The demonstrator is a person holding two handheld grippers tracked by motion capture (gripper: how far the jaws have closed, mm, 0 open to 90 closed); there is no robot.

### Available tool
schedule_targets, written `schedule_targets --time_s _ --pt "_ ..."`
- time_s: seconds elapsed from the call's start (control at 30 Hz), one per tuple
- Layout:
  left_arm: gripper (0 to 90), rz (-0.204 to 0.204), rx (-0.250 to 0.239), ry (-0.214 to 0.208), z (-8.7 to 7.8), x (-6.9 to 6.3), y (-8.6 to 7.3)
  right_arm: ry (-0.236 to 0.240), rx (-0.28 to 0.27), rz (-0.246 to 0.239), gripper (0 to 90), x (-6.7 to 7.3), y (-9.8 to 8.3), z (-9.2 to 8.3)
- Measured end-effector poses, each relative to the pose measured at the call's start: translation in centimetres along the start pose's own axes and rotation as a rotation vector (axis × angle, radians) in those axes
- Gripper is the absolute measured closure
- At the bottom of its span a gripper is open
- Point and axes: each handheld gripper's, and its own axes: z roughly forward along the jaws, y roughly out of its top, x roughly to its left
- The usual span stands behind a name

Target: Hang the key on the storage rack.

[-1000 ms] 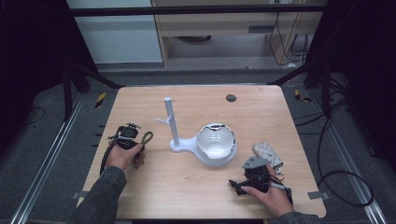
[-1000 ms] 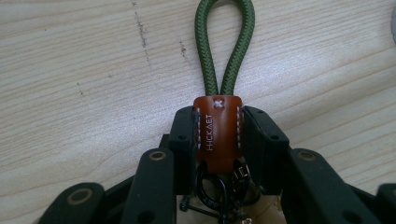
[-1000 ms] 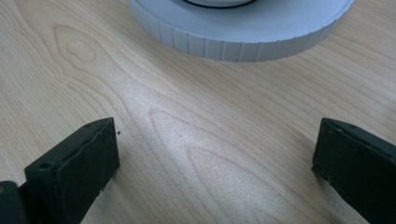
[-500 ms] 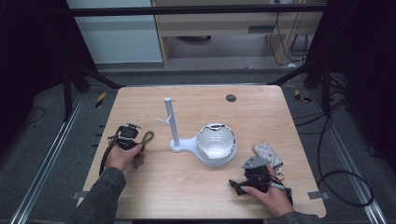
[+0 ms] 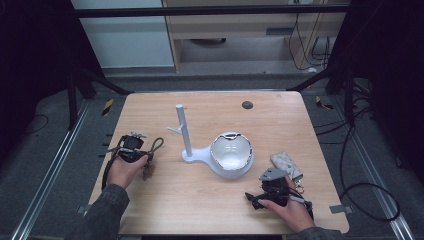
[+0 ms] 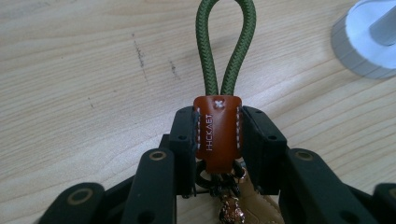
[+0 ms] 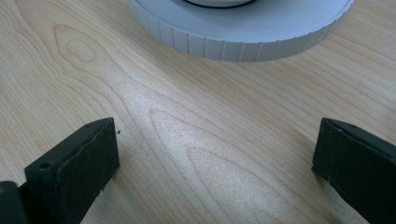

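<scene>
A keychain with a green cord loop (image 6: pixel 226 42) and a brown leather tab (image 6: pixel 217 133) is pinched by my left gripper (image 6: pixel 217 135); both pads press on the tab's sides and metal rings hang below it. In the high view the left gripper (image 5: pixel 149 159) lies at the table's left with the keychain (image 5: pixel 158 145) pointing toward a white stand (image 5: pixel 182 130). That stand has an upright post with a small hook, joined to a round white dish (image 5: pixel 231 152). My right gripper (image 5: pixel 252 200) rests near the front right, jaws wide apart over bare wood (image 7: pixel 215 158), facing the dish's ribbed rim (image 7: pixel 243 32).
A small patterned pouch (image 5: pixel 286 165) lies just right of the dish, beside the right hand. A dark round spot (image 5: pixel 246 105) sits near the table's far edge. The wooden table (image 5: pixel 280 125) has bare room at the back and between the hands.
</scene>
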Motion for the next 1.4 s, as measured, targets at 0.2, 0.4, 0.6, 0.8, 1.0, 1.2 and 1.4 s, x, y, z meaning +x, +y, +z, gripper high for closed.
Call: schedule_targets --time_s 0.2,0.4,0.6,0.8,1.0,1.2,1.4 --pt "66.0 0.005 -0.067 -0.015 -1.2 -0.6 -0.3 0.0 0.0 -0.001 0.5 0.0 0.0 0.0" --pt "66.1 0.026 -0.163 -0.035 -3.3 -1.3 -0.9 0.001 -0.002 0.0 0.5 0.0 0.0 0.0" --pt "66.0 0.038 -0.259 -0.048 -5.0 -2.4 -1.5 0.001 -0.002 0.0 0.4 0.0 0.0 0.0" --pt "66.0 0.051 -0.333 -0.074 -6.4 -3.7 -1.9 0.001 -0.002 0.0 0.5 0.0 0.0 0.0" --pt "66.0 0.066 -0.396 -0.09 -7.6 -4.8 -2.9 0.001 -0.002 -0.001 0.5 0.0 0.0 0.0" --pt "66.0 0.062 -0.446 -0.111 -8.6 -5.4 -3.9 0.001 -0.002 0.0 0.5 0.0 0.0 0.0" --pt "66.0 0.065 -0.483 -0.126 -9.2 -6.1 -4.1 0.001 -0.002 0.0 0.5 0.0 0.0 0.0"
